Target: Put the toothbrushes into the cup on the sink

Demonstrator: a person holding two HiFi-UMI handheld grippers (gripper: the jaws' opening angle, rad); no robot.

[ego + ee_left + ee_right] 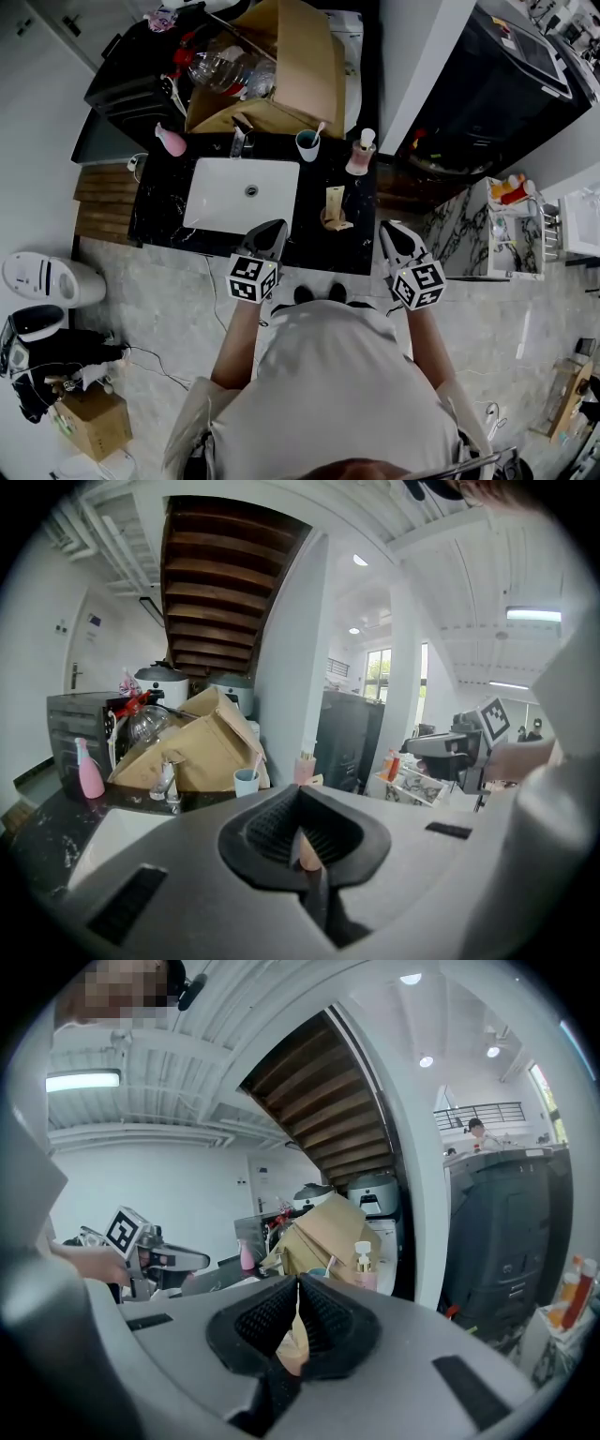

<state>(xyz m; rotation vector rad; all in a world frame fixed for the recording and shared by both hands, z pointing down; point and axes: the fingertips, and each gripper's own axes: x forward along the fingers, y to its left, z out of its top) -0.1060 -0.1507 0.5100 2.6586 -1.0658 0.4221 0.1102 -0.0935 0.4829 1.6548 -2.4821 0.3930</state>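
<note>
Grippers sat idle at the near edge of the black counter (159, 202). The left gripper (273, 232) and the right gripper (391, 234) each had jaws pressed together on nothing, with only a pale sliver in the seam that I could not identify. That posture read as rest rather than a carry, since neither claw reached over the counter. The cup (307, 145) stood upright behind the white sink (216, 192), just right of the faucet (241, 139), with 1 toothbrush (320, 128) leaning out of it, so that part looked done. A tan item (335, 208) lay beside the sink, ahead of the right gripper; whether it was a brush I could not tell. A pink pump bottle (361, 153) stood near the cup's right, and a cardboard box (291, 66) loomed just behind, crowding any approach from the back. The way from the front looked open.
</note>
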